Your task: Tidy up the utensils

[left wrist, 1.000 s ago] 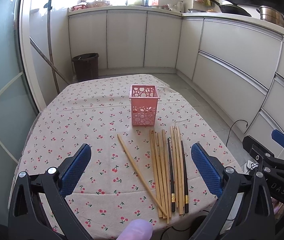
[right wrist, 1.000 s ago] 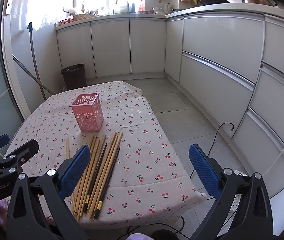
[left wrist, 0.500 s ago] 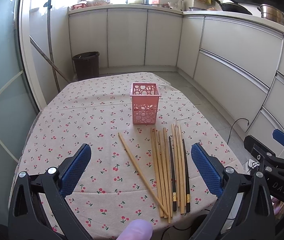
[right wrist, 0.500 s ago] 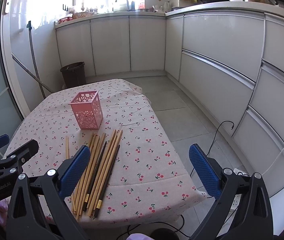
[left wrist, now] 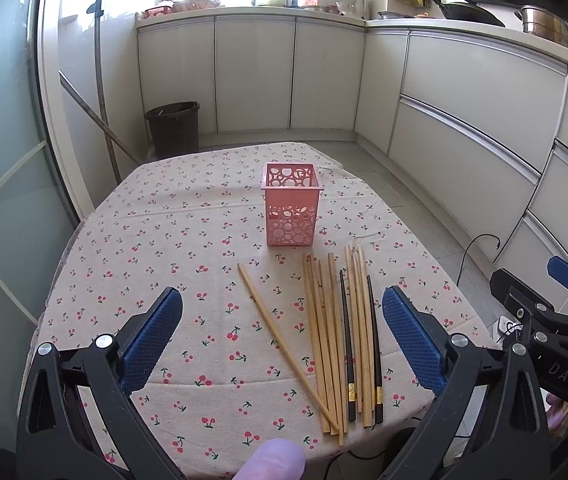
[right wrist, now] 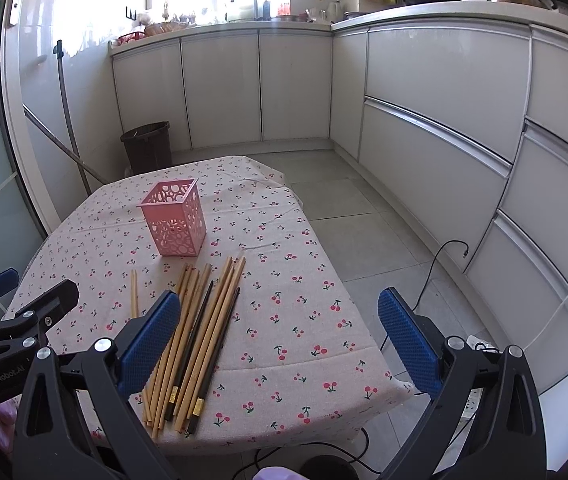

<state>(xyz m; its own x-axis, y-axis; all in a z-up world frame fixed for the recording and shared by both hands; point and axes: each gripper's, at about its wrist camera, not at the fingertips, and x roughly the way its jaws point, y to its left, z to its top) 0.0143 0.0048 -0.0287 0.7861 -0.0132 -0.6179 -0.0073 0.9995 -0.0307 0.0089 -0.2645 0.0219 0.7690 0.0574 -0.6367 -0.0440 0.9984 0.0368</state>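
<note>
White kitchen cupboards are standing behind the cherry-cloth tabletop [left wrist: 132,240], where the left tool [left wrist: 282,334] is hanging wide open, the empty pink basket [left wrist: 291,205] is waiting just behind the lying chopsticks [left wrist: 342,336], and the right tool [right wrist: 280,338] is gaping too, holding nothing.

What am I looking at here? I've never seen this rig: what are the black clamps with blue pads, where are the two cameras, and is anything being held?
A person holds two hand-held grippers, each with a fisheye camera looking along its fingers. One picture is from the left gripper, the other from the right gripper. Both are open and hold nothing. On the cherry-print tablecloth stands an empty-looking pink basket. Nearer lie loose wooden chopsticks with two black chopsticks among them, none yet in the basket.
</note>
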